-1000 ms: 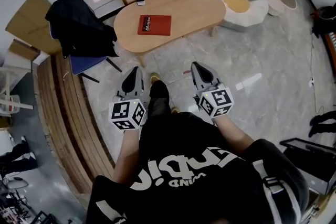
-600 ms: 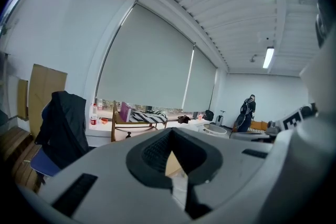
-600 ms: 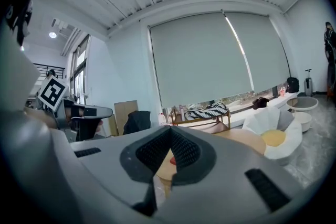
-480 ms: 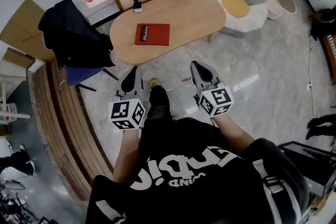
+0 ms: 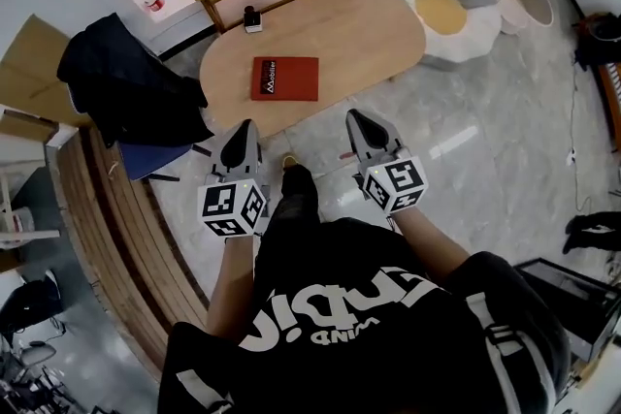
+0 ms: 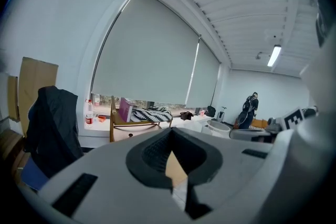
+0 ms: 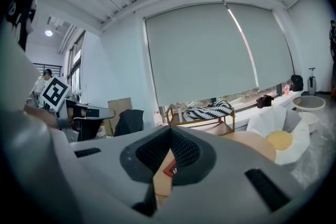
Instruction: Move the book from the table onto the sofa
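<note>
Seeing the red book point(image 5: 285, 79) lying flat on the oval table point(image 5: 369, 24), close to its near edge, long axis running crosswise in the head view. Sitting ahead of and between both grippers, apart from each, and seemingly a little nearer the left gripper point(image 5: 241, 139) than the right gripper point(image 5: 361, 126). Holding the fingers of both fully closed on nothing, over the floor point(image 5: 485, 170) short of the table, so probably needing to open before reaching in.

Matt light wood table point(image 5: 369, 24); glossy stone-like floor point(image 5: 485, 160), probably polished tile; red book point(image 5: 285, 78) cover looks matt.
</note>
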### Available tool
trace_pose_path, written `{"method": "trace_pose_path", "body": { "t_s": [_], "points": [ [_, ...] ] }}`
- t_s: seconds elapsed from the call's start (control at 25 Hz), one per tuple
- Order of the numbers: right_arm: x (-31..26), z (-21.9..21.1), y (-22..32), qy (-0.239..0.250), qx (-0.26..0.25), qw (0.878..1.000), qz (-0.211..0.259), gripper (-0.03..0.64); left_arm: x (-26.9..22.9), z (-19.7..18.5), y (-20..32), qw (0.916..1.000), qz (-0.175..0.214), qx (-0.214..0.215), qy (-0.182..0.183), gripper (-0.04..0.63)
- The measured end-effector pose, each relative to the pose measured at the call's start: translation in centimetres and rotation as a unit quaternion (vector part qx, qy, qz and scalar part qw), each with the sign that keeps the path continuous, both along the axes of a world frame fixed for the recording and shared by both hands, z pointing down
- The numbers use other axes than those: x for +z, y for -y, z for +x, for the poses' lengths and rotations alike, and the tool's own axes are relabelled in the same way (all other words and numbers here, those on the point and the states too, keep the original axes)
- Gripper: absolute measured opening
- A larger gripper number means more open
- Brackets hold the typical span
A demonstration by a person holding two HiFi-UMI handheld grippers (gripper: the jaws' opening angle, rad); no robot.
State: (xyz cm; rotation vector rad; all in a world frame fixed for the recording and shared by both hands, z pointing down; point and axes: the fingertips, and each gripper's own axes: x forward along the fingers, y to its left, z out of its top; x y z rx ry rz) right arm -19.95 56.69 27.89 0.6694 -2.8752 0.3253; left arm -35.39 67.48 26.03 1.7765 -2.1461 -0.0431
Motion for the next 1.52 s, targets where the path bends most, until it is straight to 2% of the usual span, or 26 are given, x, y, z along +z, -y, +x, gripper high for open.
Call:
{"method": "trace_pose_path", "body": {
  "t_s": [0.36, 0.64, 0.84, 1.52],
  "points": [
    [-0.2, -7.8, 5.4, -0.006, 0.013, 1.0, -0.003, -0.002, 0.1, -7.2, 6.1, 0.9997, -0.008, 0.023, 0.002, 0.008],
    [-1.4, -11.3, 9.0, -0.008, 0.033, 0.999, 0.006, -0.002, -0.7, -10.7, 10.2, 0.9988, -0.004, 0.047, 0.009, 0.008],
    [-1.7, -11.8, 10.7, -0.012, 0.042, 0.999, 0.0, -0.002, -0.8, -11.4, 11.9, 0.9988, -0.008, 0.048, 0.002, 0.008],
    [0.9, -15.0, 13.9, -0.022, 0.018, 0.999, -0.025, -0.002, 1.2, -13.9, 14.6, 0.9994, -0.024, 0.018, -0.015, 0.008]
  ]
}}
